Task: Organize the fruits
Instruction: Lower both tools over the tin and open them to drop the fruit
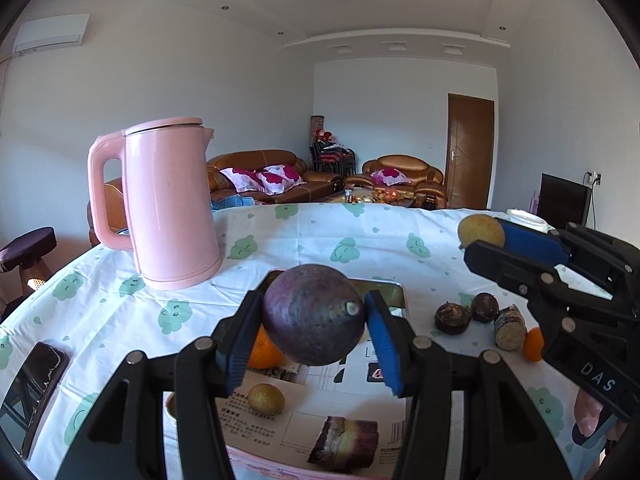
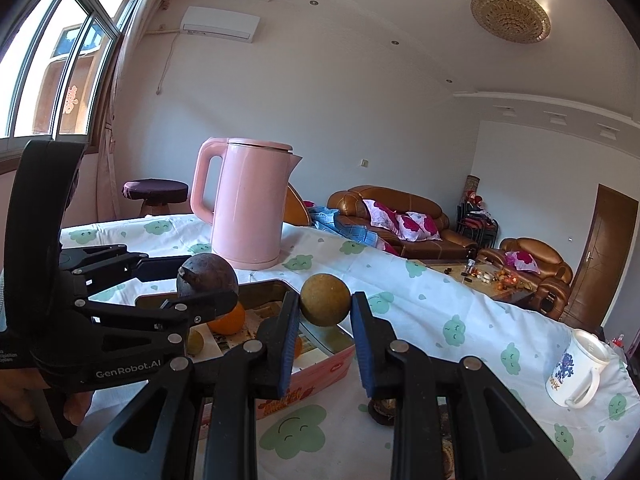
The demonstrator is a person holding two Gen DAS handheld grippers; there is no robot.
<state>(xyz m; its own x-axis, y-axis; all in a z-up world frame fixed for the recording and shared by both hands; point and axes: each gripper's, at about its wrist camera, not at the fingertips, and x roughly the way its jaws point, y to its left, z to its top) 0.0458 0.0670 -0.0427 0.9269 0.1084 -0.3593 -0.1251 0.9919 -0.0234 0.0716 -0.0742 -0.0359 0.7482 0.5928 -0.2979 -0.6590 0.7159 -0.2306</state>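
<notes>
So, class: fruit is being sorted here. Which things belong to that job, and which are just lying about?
Part of the job:
- purple fruit in the left gripper
- yellow-brown fruit in the right gripper
- box
- orange in it
- dark fruits on the cloth

Lying about:
- pink kettle
- mug
- phone

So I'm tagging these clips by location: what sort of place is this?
Most likely a home living room with a dining table. Brown leather sofas with floral cushions stand at the back, a pink kettle and a mug sit on a cloud-print tablecloth, and an air conditioner hangs by the window.
</notes>
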